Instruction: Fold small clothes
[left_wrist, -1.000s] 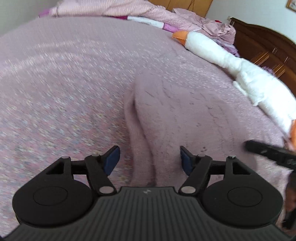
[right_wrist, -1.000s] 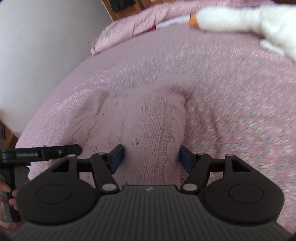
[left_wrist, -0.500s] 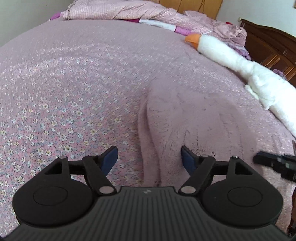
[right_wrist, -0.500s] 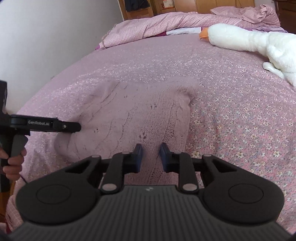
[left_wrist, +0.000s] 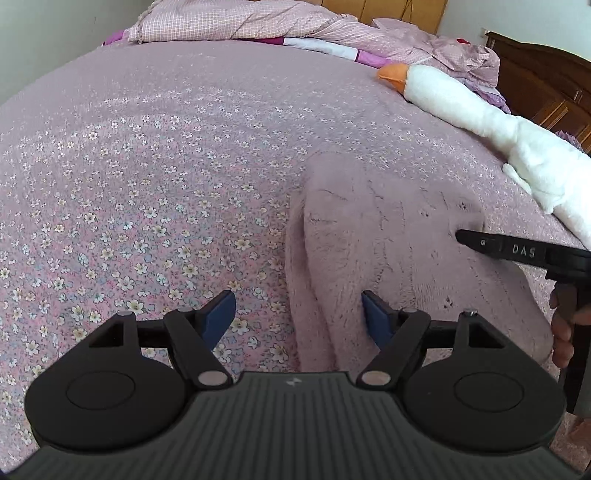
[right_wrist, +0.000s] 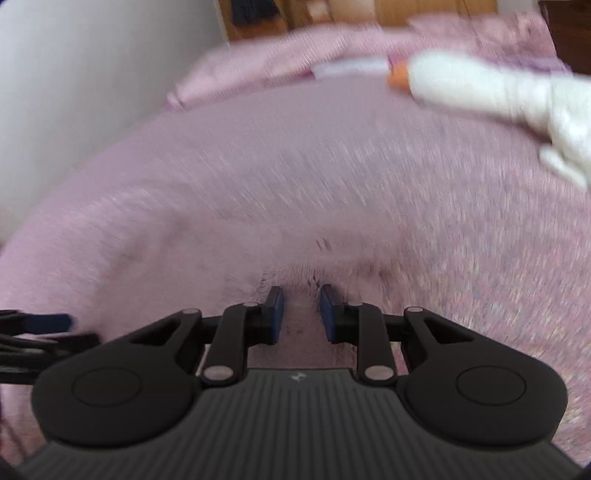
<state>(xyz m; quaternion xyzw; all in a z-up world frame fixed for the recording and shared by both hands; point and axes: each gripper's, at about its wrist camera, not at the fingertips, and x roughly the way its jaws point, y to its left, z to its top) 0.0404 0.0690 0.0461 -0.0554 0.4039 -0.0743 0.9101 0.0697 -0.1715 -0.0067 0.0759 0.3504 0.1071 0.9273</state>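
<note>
Knitwear first: a pale mauve sweater (left_wrist: 399, 258) lies folded on the flowered bedspread (left_wrist: 147, 192), and everything else is placed against it. In the left wrist view, the left gripper (left_wrist: 298, 312) hangs over the sweater's near left edge with its jaws spread wide and gripping nothing; one blue pad is above the bedspread just left of the sweater, the other above the knit itself. A black finger of the right gripper (left_wrist: 517, 251) reaches in from the right and rests its tip on the sweater's far right part, with the person's hand (left_wrist: 563, 332) at the sweater's right edge. A white plush goose (left_wrist: 480, 114) with an orange beak lies beyond the sweater to the right, and a rumpled pink quilt (left_wrist: 240, 22) lies far behind it.

The right wrist view is heavily blurred. Here the right gripper (right_wrist: 298, 314) sits low at the sweater (right_wrist: 207, 258), jaws drawn narrow with a bunch of the knit pinched between the blue pads. The left gripper (right_wrist: 44, 332) shows as a dark shape at the sweater's left side. The goose (right_wrist: 480, 92) lies well beyond the sweater to the right.
</note>
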